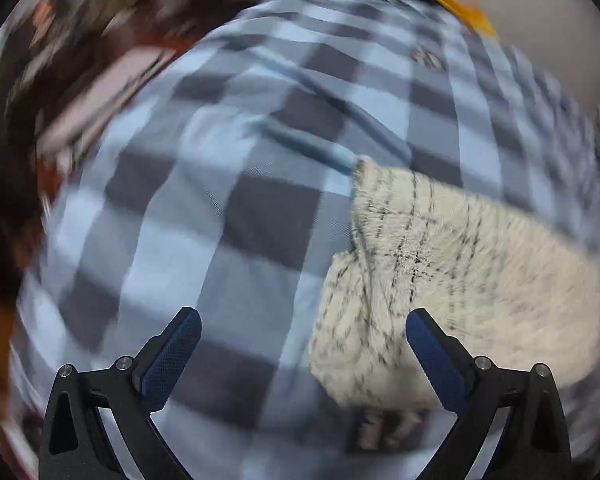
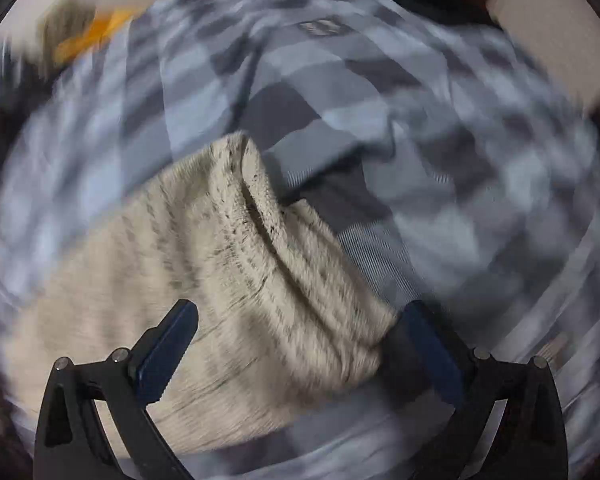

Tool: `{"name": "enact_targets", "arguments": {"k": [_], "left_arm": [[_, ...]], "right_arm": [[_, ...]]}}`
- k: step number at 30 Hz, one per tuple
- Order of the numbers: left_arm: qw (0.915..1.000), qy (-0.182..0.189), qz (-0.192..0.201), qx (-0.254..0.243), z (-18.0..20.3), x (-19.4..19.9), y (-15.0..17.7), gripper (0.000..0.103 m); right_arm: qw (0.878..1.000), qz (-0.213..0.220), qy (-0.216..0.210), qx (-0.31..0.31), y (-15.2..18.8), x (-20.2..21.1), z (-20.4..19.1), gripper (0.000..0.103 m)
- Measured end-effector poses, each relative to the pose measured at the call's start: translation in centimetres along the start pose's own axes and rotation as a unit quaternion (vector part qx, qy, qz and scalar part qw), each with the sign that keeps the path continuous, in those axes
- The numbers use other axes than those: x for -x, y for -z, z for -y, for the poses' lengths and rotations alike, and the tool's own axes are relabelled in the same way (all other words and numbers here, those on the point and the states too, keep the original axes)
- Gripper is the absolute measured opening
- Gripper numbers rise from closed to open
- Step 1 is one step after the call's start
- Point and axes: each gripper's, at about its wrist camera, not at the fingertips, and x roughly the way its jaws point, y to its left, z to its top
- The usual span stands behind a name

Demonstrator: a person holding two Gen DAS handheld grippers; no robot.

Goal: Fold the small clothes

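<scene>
Knit garment (image 1: 440,280), cream with dark flecks, lay bunched on checked blue-grey cloth (image 1: 220,200). Looked soft, light, floppy; best pinched at a folded edge. Left hand-held gripper (image 1: 303,322) and right hand-held gripper (image 2: 300,316) both spread apart, holding nothing.

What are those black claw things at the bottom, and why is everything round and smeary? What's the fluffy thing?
Those claws are tools a person holds, one in each hand. Each has two fingers with blue pads, and a tiny camera that looks out along them. The lens bends the picture round, and the smear is because the tools are moving fast.

One picture comes from the left hand-held gripper, the other from the right hand-held gripper. Both are wide open and hold nothing.

The fluffy thing is a cream knitted garment with dark flecks, partly folded over. It lies on a blue and grey checked cloth. The right tool hangs just over one end of it. Something orange sits at the far edge, too blurry to name.
</scene>
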Motion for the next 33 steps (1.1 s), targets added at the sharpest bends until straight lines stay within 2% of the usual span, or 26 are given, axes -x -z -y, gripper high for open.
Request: {"name": "enact_targets", "arguments": {"k": [2, 3, 5, 8, 10, 11, 14, 17, 22, 25, 31, 33], "left_arm": [[0.9984, 0.041, 0.006, 0.039, -1.3, 1.4, 1.3, 0.103], [0.9976, 0.055, 0.006, 0.042, -1.4, 2.1, 2.1, 0.103], [0.9981, 0.056, 0.009, 0.023, -0.8, 2.9, 3.2, 0.103], [0.9986, 0.044, 0.01, -0.029, 1.4, 3.6, 4.5, 0.103], [0.9967, 0.048, 0.001, -0.066, 2.9, 3.6, 4.8, 0.103], [0.9951, 0.048, -0.002, -0.086, 3.9, 3.5, 5.0, 0.103], [0.9913, 0.024, 0.004, -0.13, 5.7, 3.1, 5.3, 0.103], [0.9827, -0.002, 0.029, -0.183, 7.5, 3.3, 6.0, 0.103], [0.9713, -0.037, 0.047, -0.23, 9.0, 3.4, 6.8, 0.103], [0.9701, -0.043, 0.049, -0.234, 9.3, 3.5, 6.9, 0.103], [0.9729, -0.034, 0.049, -0.223, 9.2, 3.6, 6.6, 0.103], [0.9734, -0.031, 0.045, -0.223, 9.2, 3.5, 6.6, 0.103]], "right_arm": [[0.995, -0.012, -0.076, -0.056, 1.6, 1.3, 2.4, 0.101], [0.992, -0.018, -0.101, -0.079, 2.4, 1.6, 3.2, 0.101], [0.979, -0.037, -0.149, -0.137, 4.1, 1.8, 5.6, 0.101], [0.946, -0.077, -0.218, -0.228, 6.0, 0.7, 7.7, 0.101], [0.935, -0.103, -0.232, -0.247, 6.6, 0.1, 8.0, 0.101], [0.936, -0.109, -0.23, -0.244, 6.6, -0.2, 7.6, 0.101], [0.949, -0.108, -0.197, -0.221, 5.9, -1.0, 6.3, 0.101], [0.959, -0.098, -0.161, -0.211, 4.3, -2.3, 5.9, 0.101], [0.962, -0.114, -0.127, -0.212, 4.1, -4.3, 6.3, 0.1], [0.964, -0.115, -0.109, -0.212, 3.9, -4.7, 6.4, 0.096], [0.971, -0.116, -0.093, -0.187, 3.6, -5.2, 5.3, 0.075], [0.97, -0.114, -0.101, -0.188, 3.5, -5.2, 5.2, 0.059]]}}
